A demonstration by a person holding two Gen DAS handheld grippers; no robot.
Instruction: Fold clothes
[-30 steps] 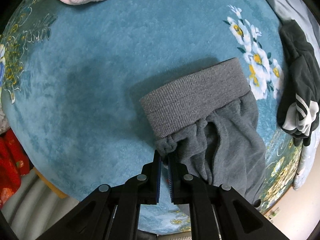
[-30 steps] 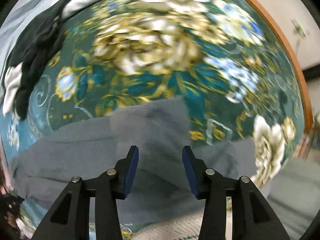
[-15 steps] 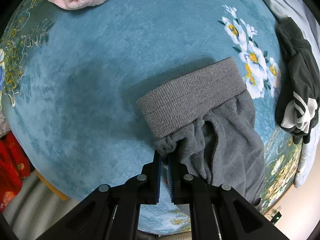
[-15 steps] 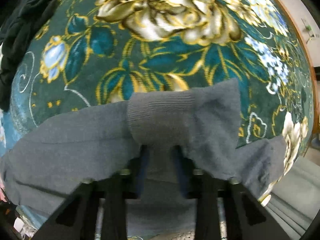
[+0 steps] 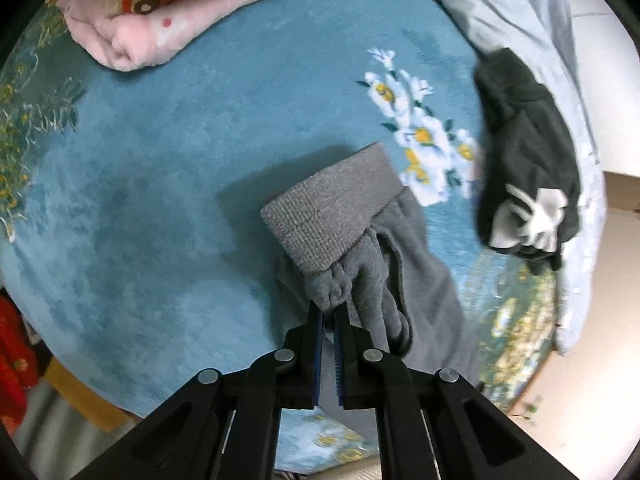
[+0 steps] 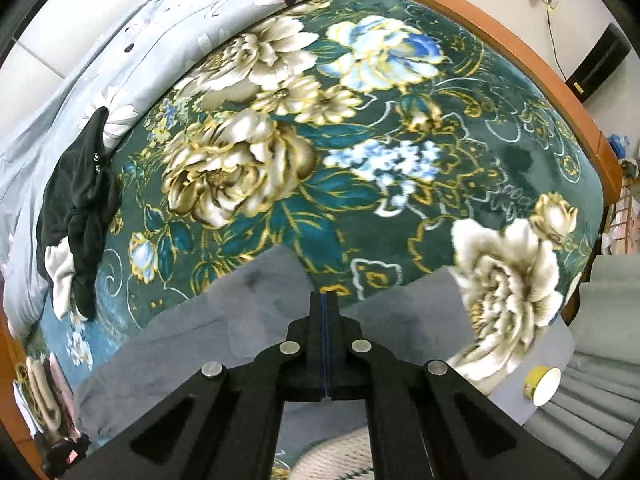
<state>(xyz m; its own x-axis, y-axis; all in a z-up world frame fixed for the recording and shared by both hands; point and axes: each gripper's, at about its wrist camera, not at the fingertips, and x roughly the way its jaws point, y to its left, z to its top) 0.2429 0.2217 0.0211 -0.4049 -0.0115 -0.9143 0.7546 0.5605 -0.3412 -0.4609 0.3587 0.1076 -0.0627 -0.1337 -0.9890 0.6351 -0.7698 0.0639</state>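
Grey trousers [image 5: 424, 264] with a ribbed waistband [image 5: 332, 216] lie on a teal flowered blanket [image 5: 160, 200]. My left gripper [image 5: 328, 314] is shut on a bunched fold of grey cloth just below the waistband. In the right wrist view the same grey trousers [image 6: 224, 320] spread under and to both sides of my right gripper [image 6: 324, 294]. Its blue pads are pressed together, and the cloth edge dips in a V at their tips, so it looks pinched there.
A black garment with white stripes [image 5: 528, 160] lies crumpled at the blanket's edge, also visible as the black garment [image 6: 80, 208]. A folded pink blanket [image 5: 160, 20] is far left, a pale quilt [image 6: 120, 60] behind. A wooden bed rail [image 6: 520, 48] bounds the right; a yellow cup [image 6: 542, 386] sits low right.
My right gripper went from open to shut, and the grey cloth that draped over its fingers now sits at their tips. The left gripper drew back a little, still holding.
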